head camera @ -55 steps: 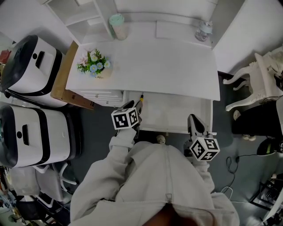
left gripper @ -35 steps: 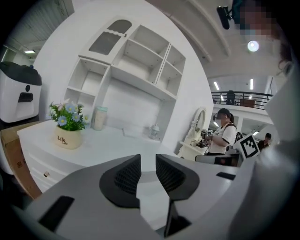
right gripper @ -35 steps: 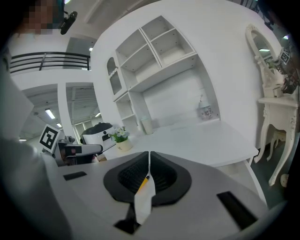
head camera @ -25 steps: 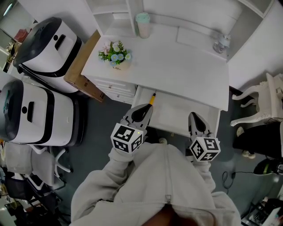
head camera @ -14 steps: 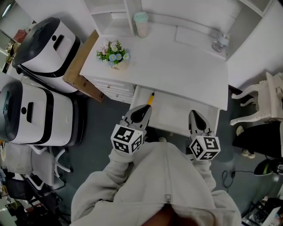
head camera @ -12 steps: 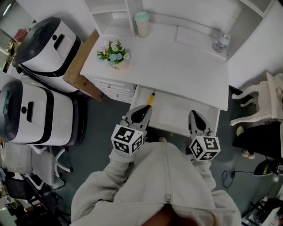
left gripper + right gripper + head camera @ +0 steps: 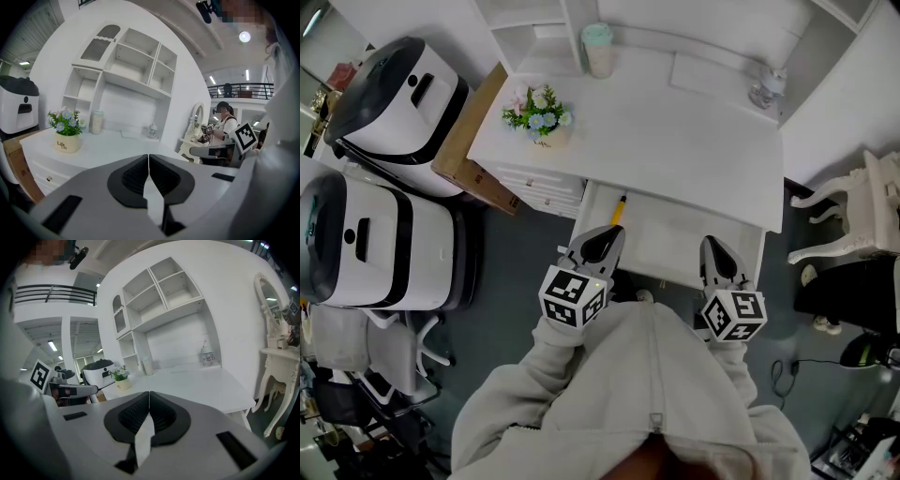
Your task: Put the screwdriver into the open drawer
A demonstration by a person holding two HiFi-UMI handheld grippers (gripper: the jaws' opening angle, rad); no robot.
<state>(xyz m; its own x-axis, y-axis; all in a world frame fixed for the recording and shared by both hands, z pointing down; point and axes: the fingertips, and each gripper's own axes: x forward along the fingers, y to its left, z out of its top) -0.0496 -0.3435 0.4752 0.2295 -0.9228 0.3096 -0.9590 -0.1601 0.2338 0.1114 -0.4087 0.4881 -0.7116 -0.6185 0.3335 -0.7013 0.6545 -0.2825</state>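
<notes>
The screwdriver (image 7: 619, 208), yellow and black, lies in the back left corner of the open white drawer (image 7: 675, 246) under the desk top (image 7: 656, 141). My left gripper (image 7: 612, 232) hovers at the drawer's front left edge, just short of the screwdriver and apart from it, shut with nothing in it. My right gripper (image 7: 710, 243) hangs over the drawer's front right part, also shut and empty. In the left gripper view the left gripper (image 7: 148, 157) has its pads pressed together. In the right gripper view the right gripper (image 7: 149, 393) looks the same. The screwdriver is hidden in both gripper views.
On the desk stand a flower pot (image 7: 534, 117), a pale green cup (image 7: 598, 49) and a glass jar (image 7: 766, 91). Two white and black appliances (image 7: 370, 169) and a cardboard box (image 7: 469, 141) stand at the left. A white chair (image 7: 853, 211) is at the right.
The left gripper has drawn back from the screwdriver toward the drawer's front edge since the earliest frame. Over the last second both grippers have barely moved.
</notes>
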